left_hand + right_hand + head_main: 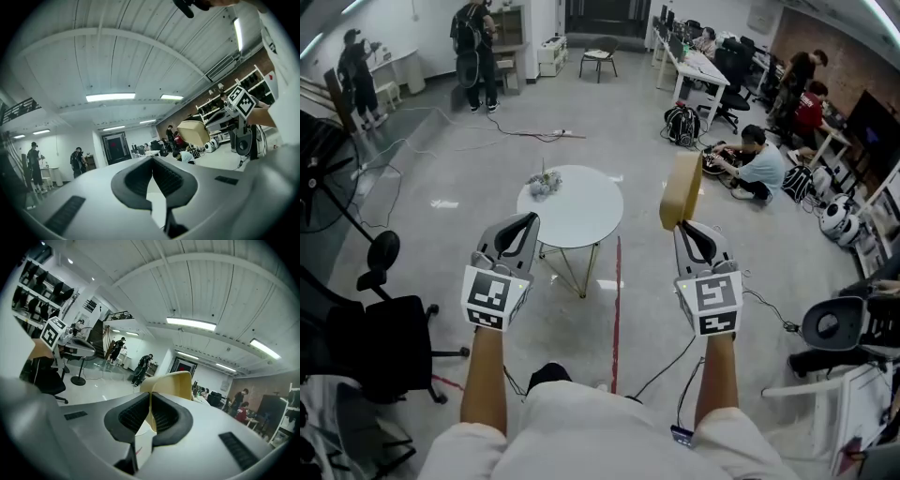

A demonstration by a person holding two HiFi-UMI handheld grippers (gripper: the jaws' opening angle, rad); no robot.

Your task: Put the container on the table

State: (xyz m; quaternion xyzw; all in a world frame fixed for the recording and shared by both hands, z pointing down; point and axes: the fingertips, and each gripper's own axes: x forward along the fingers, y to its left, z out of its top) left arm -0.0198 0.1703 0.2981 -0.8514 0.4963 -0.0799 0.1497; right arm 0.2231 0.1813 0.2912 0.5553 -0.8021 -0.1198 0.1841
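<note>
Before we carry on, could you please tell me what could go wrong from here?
The right hand-held gripper pinches only a thin wall of the tan boxy plastic container, over bare floor: it may slip. The small greyish cluster on the round white table could get knocked.

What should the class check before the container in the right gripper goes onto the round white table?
1. Right gripper clamped on the container wall: ok.
2. Left gripper shut, nothing between its jaws: ok.
3. Container resting on the table: not ok, it is held in the air.
4. Bare room on the table: ok; only a small bunch near its far left edge.
5. Container's contents: cannot tell.
</note>
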